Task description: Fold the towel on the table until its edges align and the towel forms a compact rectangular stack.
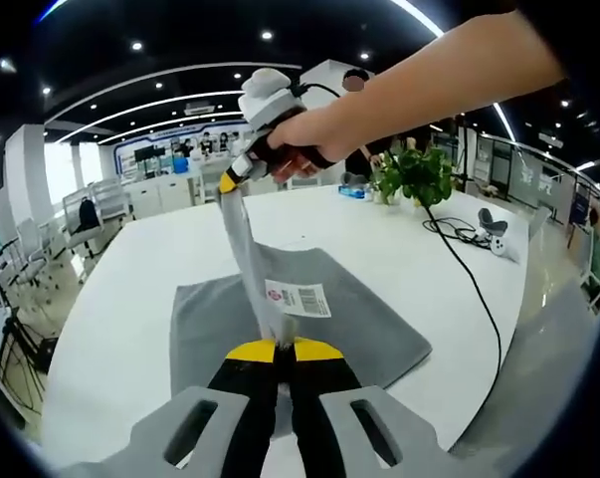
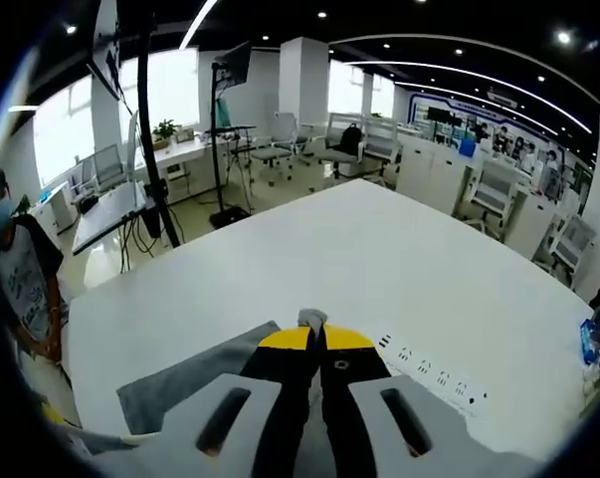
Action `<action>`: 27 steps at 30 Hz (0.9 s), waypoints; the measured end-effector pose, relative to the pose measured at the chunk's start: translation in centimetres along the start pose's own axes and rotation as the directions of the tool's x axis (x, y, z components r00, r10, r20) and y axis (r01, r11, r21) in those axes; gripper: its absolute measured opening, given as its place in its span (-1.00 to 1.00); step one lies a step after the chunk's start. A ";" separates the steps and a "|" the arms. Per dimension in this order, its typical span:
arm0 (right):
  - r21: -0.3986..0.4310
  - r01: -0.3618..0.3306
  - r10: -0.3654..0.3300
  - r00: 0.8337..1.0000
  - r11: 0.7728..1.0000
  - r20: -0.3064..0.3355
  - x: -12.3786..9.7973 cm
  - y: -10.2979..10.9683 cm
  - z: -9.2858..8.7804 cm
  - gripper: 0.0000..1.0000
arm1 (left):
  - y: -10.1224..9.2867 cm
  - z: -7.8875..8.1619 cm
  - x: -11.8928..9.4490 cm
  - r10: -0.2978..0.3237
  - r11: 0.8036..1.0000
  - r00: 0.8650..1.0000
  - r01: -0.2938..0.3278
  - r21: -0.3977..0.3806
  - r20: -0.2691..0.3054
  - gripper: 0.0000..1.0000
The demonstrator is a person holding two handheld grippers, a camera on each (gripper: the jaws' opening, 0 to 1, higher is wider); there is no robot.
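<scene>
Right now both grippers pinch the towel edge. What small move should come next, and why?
Probably carry the held edge across and lower it onto the far side. The left gripper and the right gripper each appear shut on the grey towel, with the edge stretched taut between them above the white table. The rest lies flat, unfolded, its label facing up.

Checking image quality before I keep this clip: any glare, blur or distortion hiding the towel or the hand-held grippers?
Left gripper view: sharp and evenly lit, the towel and its label legible; fisheye bends the table edge. The right hand-held gripper is clear. Right gripper view: bright windows wash out the upper left, ceiling lights glare mildly, the towel corner stays readable; the left hand-held gripper is crisp.
</scene>
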State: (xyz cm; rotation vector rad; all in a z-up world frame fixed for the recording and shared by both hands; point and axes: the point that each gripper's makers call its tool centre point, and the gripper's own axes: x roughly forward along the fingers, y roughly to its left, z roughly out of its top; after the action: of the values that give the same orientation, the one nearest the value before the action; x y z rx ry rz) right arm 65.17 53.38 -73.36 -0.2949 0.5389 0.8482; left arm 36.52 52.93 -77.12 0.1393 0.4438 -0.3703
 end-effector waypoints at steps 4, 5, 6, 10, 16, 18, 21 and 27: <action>0.000 -0.012 0.012 1.000 1.000 -0.003 0.2 0.7 -0.3 -1.00 | 0.5 -0.8 0.0 0.012 1.000 1.000 -0.012 -0.010 -0.017 -0.94; 0.003 -0.016 0.016 1.000 1.000 -0.001 0.4 1.0 -0.3 -1.00 | 0.6 -1.0 0.1 0.013 1.000 1.000 -0.013 -0.013 -0.019 -0.94; 0.005 -0.017 0.017 1.000 1.000 0.001 0.7 1.1 -0.4 -1.00 | 0.9 -1.3 0.2 0.016 1.000 1.000 -0.016 -0.018 -0.019 -0.94; 0.011 -0.020 0.020 1.000 1.000 -0.005 1.9 1.3 -0.5 -1.00 | 1.2 -2.0 0.4 0.021 1.000 0.999 -0.022 -0.019 -0.030 -0.94; 0.018 -0.023 0.023 1.000 1.000 -0.008 2.2 2.1 -1.2 -1.00 | 2.1 -3.3 0.6 0.030 0.999 0.998 -0.032 -0.039 -0.050 -0.94; 0.022 -0.025 0.026 1.000 0.999 -0.007 2.7 2.4 -1.4 -1.00 | 2.2 -3.4 0.6 0.034 0.998 0.998 -0.036 -0.041 -0.055 -0.94; 0.025 -0.029 0.029 1.000 0.999 -0.010 3.5 2.8 -1.6 -1.00 | 2.7 -4.1 0.7 0.040 0.998 0.997 -0.043 -0.043 -0.065 -0.94; 0.022 -0.034 0.034 0.999 0.999 -0.013 4.8 3.2 -1.8 -1.00 | 3.7 -5.3 1.1 0.048 0.997 0.996 -0.053 -0.060 -0.082 -0.94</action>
State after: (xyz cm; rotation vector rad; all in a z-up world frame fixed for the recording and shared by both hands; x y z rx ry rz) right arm 64.67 57.60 -77.65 -0.2725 0.5671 0.8732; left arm 36.75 57.08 -82.16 0.1049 0.5297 -0.3020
